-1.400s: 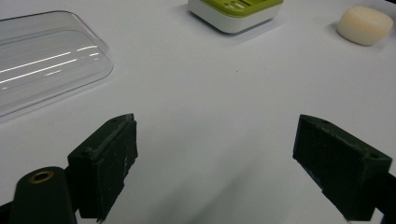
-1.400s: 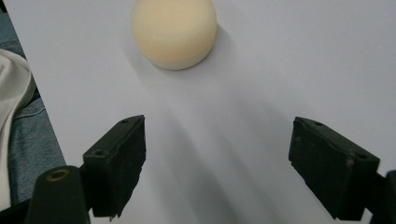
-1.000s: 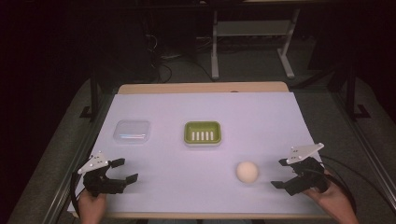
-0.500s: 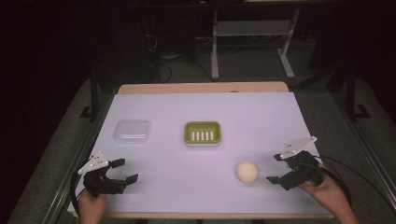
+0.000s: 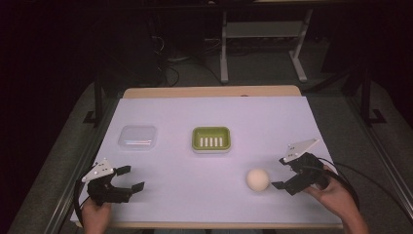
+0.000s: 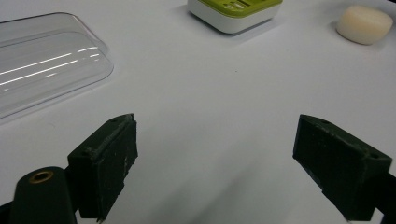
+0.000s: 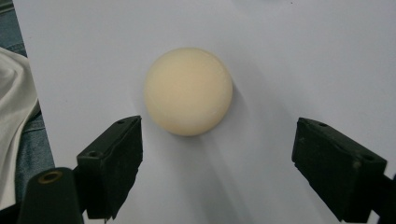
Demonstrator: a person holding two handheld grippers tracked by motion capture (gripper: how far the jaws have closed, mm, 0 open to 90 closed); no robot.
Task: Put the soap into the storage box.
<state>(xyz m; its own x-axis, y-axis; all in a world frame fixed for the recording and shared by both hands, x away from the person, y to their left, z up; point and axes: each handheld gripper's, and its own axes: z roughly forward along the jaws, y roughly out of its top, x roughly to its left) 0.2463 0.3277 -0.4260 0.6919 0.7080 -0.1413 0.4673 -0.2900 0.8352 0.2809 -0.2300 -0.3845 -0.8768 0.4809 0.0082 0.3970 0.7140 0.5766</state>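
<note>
Here the right gripper [image 7: 217, 154] gapes before round soap [image 7: 188, 91].

Clear plastic lid [image 6: 44, 60]: cut off by the left edge of the left gripper view, far end out of frame. Green soap dish [image 6: 236, 13]: cropped by the top edge there, only near wall and rim visible. Cream soap bar [image 6: 364, 24]: can't tell its full outline there, soft focus. Person's right hand [image 5: 336, 195]: runs off the bottom edge in the high view.
</note>
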